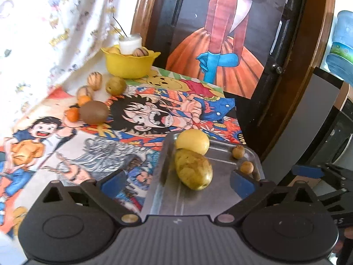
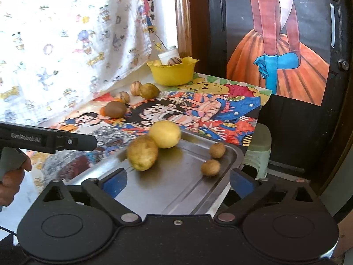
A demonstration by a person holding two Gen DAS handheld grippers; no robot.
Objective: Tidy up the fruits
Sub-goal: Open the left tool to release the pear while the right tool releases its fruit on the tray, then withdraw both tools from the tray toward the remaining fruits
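Observation:
A steel tray [image 1: 220,161] [image 2: 176,187] holds a yellow lemon-like fruit [image 1: 192,141] [image 2: 165,133], a spotted yellow-green fruit [image 1: 193,169] [image 2: 142,152] and two small brown fruits [image 1: 238,152] [image 2: 217,150]. A brown kiwi [image 1: 94,112] [image 2: 115,109], small oranges [image 1: 72,114] and striped nuts [image 1: 94,80] [image 2: 135,88] lie on the cartoon cloth. A yellow bowl [image 1: 130,65] [image 2: 173,71] stands at the back. My left gripper [image 1: 176,182] is open above the tray's near end, empty. My right gripper [image 2: 177,182] is open over the tray, empty.
The cartoon-printed cloth [image 1: 141,108] covers the table. A white cup [image 1: 130,43] sits in the bowl. A patterned curtain [image 2: 66,44] hangs at left, a dark door with a painted figure [image 2: 275,44] at right. A green stool [image 2: 258,150] stands beyond the tray.

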